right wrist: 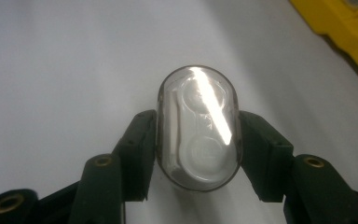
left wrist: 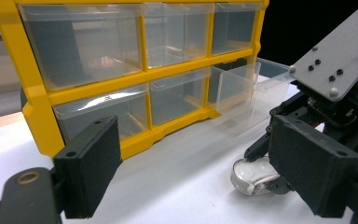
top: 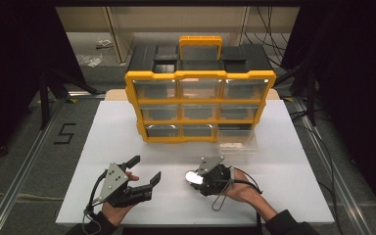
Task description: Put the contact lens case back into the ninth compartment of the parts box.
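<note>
Right hand-held gripper (right wrist: 193, 140) clamped on a clear oval case (right wrist: 197, 127) at the bench's (top: 293, 161) near edge.
Jaws pinch the case's long sides, presumably to lift it toward the one drawer (top: 237, 139) pulled out of the yellow organizer (top: 199, 105), bottom right; left hand-held gripper (top: 147, 169) spread, empty; count: one case, nine drawers, two grippers.

Organizer frame (top: 136, 105): yellow, with clear drawers (top: 199, 89). Pulled-out drawer (top: 238, 141): clear. Rear case (top: 147, 58): black with a yellow handle (top: 200, 46). Table (top: 117, 137): plain white. Capsule (right wrist: 197, 127): clear shell, contents apparently white. Right gripper (right wrist: 197, 140) and left gripper (top: 147, 170): black, grey top plates.
</note>
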`<state>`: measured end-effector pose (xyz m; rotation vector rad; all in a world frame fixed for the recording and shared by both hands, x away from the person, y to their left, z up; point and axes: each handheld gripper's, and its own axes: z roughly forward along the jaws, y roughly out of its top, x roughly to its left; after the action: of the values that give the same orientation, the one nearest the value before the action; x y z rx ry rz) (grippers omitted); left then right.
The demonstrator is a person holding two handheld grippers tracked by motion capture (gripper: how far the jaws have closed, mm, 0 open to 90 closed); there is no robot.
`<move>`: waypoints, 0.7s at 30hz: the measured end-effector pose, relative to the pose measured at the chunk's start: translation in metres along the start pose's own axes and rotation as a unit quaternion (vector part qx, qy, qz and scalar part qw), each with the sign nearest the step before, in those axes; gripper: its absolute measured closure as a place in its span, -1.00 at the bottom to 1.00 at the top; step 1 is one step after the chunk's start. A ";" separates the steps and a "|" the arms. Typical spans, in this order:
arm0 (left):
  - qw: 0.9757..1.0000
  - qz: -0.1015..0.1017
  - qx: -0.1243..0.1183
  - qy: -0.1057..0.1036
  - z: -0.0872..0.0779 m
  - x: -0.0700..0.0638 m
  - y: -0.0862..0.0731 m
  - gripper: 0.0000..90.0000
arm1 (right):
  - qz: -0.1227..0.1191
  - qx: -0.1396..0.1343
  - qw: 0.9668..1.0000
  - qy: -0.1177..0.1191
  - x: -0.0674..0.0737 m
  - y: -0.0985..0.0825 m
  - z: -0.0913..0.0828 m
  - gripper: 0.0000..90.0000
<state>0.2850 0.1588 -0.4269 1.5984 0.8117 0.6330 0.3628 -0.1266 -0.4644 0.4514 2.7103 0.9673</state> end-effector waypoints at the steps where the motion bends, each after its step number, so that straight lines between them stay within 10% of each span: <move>1: 1.000 0.001 0.000 0.000 0.000 0.000 0.000 -0.64 | 0.005 -0.004 1.000 -0.002 0.000 0.000 -0.002 0.10; 21: 1.000 0.001 -0.001 0.000 0.000 0.000 0.000 -0.64 | 0.023 -0.087 0.995 -0.033 -0.003 0.008 -0.035 0.10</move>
<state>0.2845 0.1588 -0.4266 1.5985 0.8086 0.6349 0.3566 -0.1415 -0.4326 0.5045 2.5412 1.1678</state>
